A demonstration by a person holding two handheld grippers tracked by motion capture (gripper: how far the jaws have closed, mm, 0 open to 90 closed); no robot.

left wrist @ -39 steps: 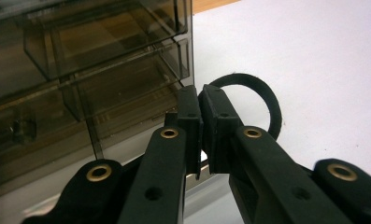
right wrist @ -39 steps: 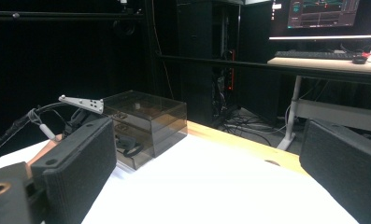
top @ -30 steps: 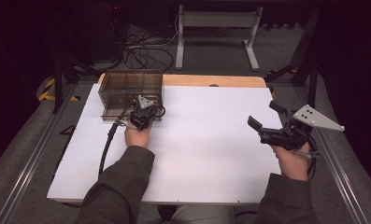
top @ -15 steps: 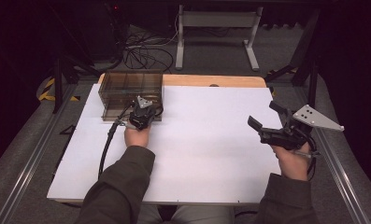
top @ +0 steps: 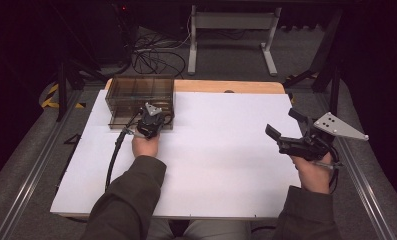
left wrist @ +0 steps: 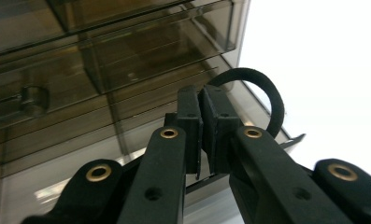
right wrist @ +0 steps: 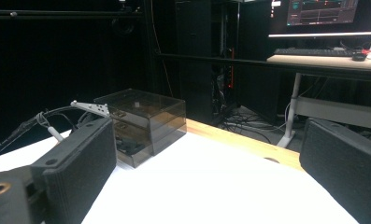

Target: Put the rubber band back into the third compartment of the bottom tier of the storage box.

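**Inspector:** Left gripper (top: 151, 121), condition of the fingers?

**Assistant:** Pinched together on a black ring (left wrist: 260, 95). In the left gripper view the band passes between the pads and loops up and around to the right of the fingertips.

**Inspector:** Position of the ring against the smoky plastic drawer box (top: 140, 95)?

**Assistant:** Just beyond the fingertips, over the bottom drawer (left wrist: 141, 126), which stands pulled out beneath them. Whether the ring touches the drawer, I cannot tell.

**Inspector:** Right gripper (top: 286, 132)?

**Assistant:** Jaws spread wide, nothing between the pads. It is held above the white table (top: 221, 150), well apart from the box, fingers pointing toward it.

**Inspector:** Anything beyond those fingers?

**Assistant:** The box, far left between the pads in the right gripper view.
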